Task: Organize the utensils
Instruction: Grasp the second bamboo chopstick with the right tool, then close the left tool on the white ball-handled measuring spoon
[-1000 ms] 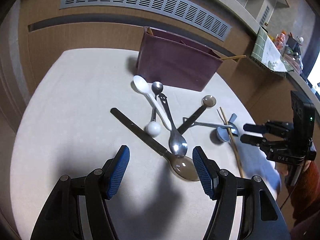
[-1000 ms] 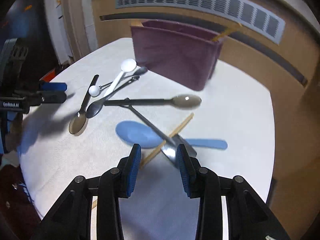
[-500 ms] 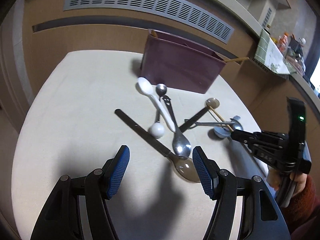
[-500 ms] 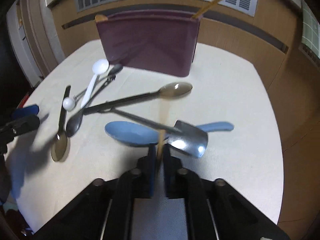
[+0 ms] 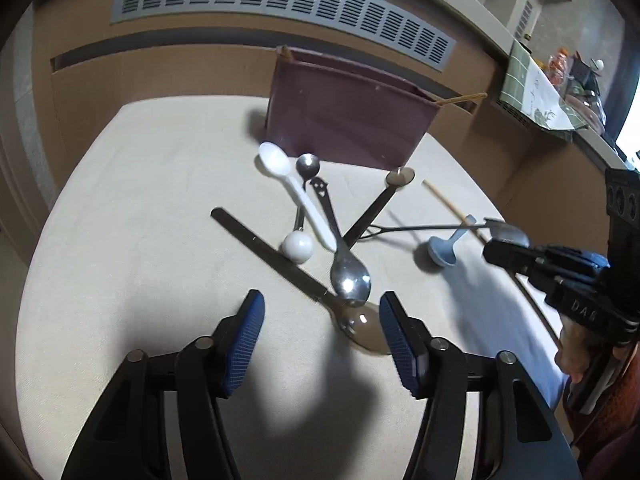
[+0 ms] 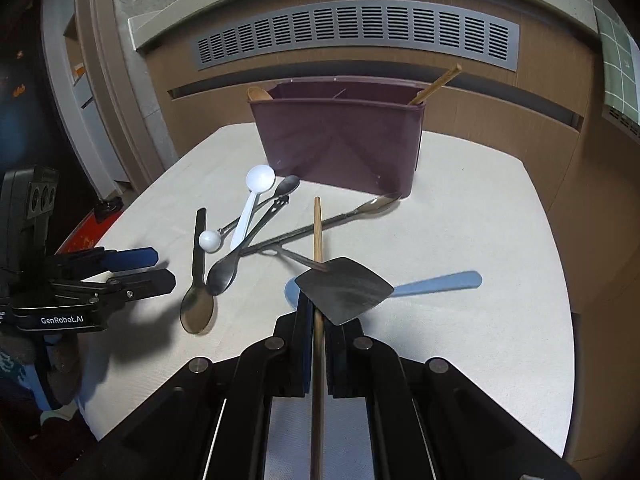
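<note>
My right gripper [image 6: 318,309] is shut on a wooden chopstick [image 6: 317,232] that points toward the maroon organiser [image 6: 340,140]. A small metal spatula [image 6: 344,288] leans on the stick just ahead of the fingers. My left gripper [image 5: 320,312] hangs low over the table with its jaws closing, and neither pad touches anything. The bowl of a bronze spoon [image 5: 366,334] lies between them, by the right pad. A steel spoon [image 5: 350,276] overlaps it. Beyond lie a white spoon [image 5: 276,160], a ball-ended utensil [image 5: 297,246], a long dark spoon [image 5: 400,178] and a blue spoon [image 5: 440,254].
The round table [image 5: 140,220] is covered in cream cloth and stands against a wooden wall with a vent [image 6: 352,36]. The organiser holds another chopstick [image 6: 436,84] and a wooden spoon [image 6: 258,94]. A cluttered counter [image 5: 560,80] lies at the right.
My right gripper shut on the chopstick, rolled and lifted it off the cloth, tipping the spatula head up. The left jaws narrowed a little over the bronze spoon.
</note>
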Tool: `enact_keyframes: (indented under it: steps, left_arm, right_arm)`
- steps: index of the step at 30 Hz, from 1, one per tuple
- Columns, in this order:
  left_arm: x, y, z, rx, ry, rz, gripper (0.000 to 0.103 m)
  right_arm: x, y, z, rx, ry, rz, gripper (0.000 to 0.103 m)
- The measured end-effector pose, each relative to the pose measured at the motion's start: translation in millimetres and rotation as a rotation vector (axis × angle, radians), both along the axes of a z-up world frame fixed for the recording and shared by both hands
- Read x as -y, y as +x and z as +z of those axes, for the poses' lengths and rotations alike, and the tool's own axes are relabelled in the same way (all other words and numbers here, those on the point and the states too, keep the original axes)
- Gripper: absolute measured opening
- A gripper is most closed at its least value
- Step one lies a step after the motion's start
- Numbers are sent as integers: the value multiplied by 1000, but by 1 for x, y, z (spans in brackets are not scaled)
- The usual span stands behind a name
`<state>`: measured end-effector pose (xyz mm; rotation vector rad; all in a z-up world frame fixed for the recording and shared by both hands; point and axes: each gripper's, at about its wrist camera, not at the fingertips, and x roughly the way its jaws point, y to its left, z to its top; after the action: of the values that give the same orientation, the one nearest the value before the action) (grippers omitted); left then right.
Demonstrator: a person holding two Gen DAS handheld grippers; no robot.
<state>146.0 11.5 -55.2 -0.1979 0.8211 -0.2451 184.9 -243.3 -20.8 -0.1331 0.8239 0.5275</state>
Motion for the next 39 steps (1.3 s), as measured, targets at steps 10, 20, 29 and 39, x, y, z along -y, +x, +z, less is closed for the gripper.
enact_keyframes:
  steps: [10,20,29,39]
  left_arm:
    - [15,44,-2,31,152,7,36]
    - [10,45,-8,12,138,31,18]
    - [-15,9,9,32,95,60,14]
    - [-30,8,1,16,15,102,20]
  right_arm:
    - [-3,-8,-23,-55,-4,2,4]
    - [-16,-8,-41,-152,-2,68,9]
    - [-31,-2,-33,-174,-76,139,11]
    - [-36,-9,-1,-38,-95,138,16]
